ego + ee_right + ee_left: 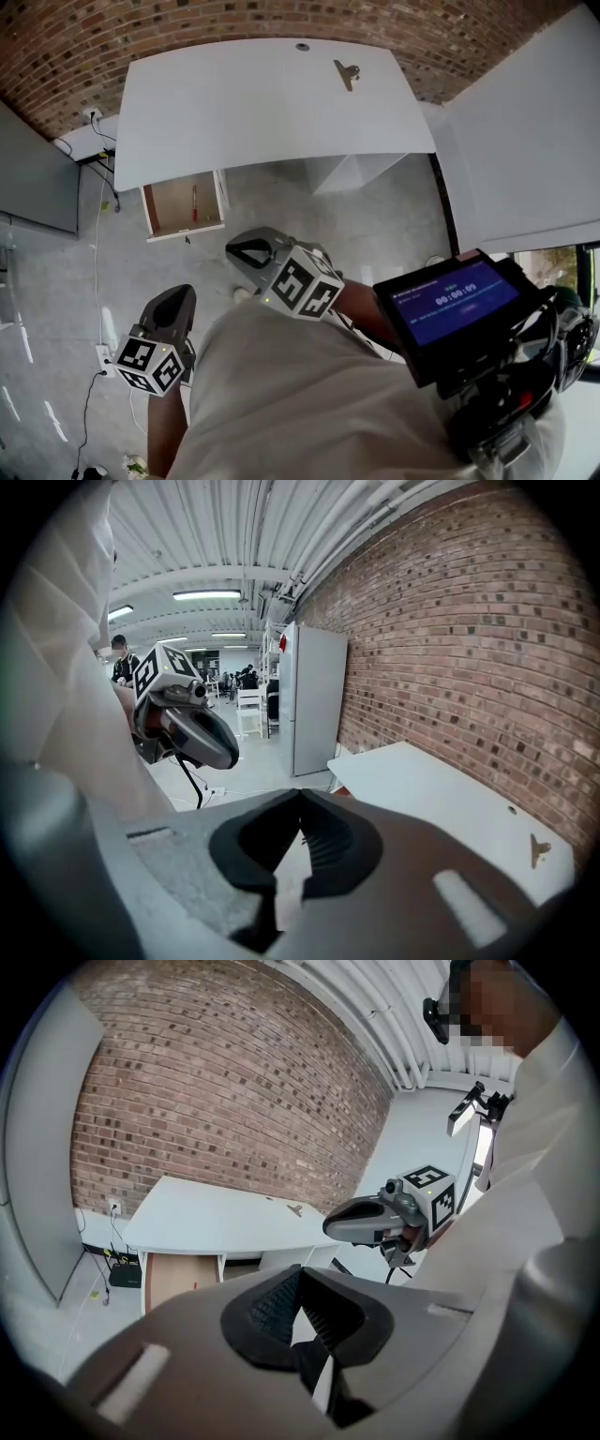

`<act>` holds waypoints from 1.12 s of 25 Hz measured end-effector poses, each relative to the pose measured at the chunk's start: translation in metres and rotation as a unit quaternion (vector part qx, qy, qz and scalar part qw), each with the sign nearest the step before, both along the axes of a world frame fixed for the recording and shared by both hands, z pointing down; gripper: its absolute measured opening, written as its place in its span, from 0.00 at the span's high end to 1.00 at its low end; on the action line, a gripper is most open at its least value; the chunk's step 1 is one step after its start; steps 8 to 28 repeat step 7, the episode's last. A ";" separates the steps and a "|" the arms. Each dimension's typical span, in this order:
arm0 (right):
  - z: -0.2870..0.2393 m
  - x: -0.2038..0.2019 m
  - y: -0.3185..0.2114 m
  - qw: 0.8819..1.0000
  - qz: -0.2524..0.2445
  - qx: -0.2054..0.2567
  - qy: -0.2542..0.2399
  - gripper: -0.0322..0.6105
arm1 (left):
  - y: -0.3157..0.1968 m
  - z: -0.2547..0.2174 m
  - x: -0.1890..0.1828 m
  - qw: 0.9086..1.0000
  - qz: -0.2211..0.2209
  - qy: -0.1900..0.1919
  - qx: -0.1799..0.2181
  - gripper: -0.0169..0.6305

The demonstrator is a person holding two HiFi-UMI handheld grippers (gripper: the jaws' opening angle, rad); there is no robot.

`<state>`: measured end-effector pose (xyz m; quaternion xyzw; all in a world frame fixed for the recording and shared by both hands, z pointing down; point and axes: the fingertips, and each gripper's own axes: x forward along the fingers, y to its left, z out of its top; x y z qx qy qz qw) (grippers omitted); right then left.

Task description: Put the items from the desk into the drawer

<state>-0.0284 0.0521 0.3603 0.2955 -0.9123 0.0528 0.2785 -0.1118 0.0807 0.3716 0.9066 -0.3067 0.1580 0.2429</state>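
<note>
A white desk (262, 103) stands against the brick wall, and a metal binder clip (346, 72) lies near its far right corner. Under the desk's left end a drawer (183, 207) is pulled open, with a thin red item (194, 202) inside. Both grippers hang low by the person's body, well short of the desk. My left gripper (176, 298) is shut and empty, its pads meeting at the tips (300, 1271). My right gripper (242, 251) is shut and empty too (300, 795). The clip (294, 1210) shows small in the left gripper view and the clip (537, 848) also in the right one.
A grey cabinet (37, 178) stands at the left and a white panel (525, 141) at the right. Cables and a wall socket (91, 114) sit by the desk's left end, and a power strip (103, 357) lies on the floor. A screen (455, 302) is mounted at the person's chest.
</note>
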 end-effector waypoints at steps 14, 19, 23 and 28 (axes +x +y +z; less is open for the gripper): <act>0.000 -0.017 -0.035 1.000 -0.022 -0.003 0.005 0.95 | -0.038 0.001 -0.017 1.000 -0.021 0.001 -0.002 0.96; 0.000 -0.017 -0.035 1.000 -0.022 -0.003 0.005 0.95 | -0.038 0.001 -0.017 1.000 -0.021 0.001 -0.002 0.96; 0.000 -0.017 -0.035 1.000 -0.022 -0.003 0.005 0.95 | -0.038 0.001 -0.017 1.000 -0.021 0.001 -0.002 0.96; 0.000 -0.017 -0.035 1.000 -0.022 -0.003 0.005 0.95 | -0.038 0.001 -0.017 1.000 -0.021 0.001 -0.002 0.96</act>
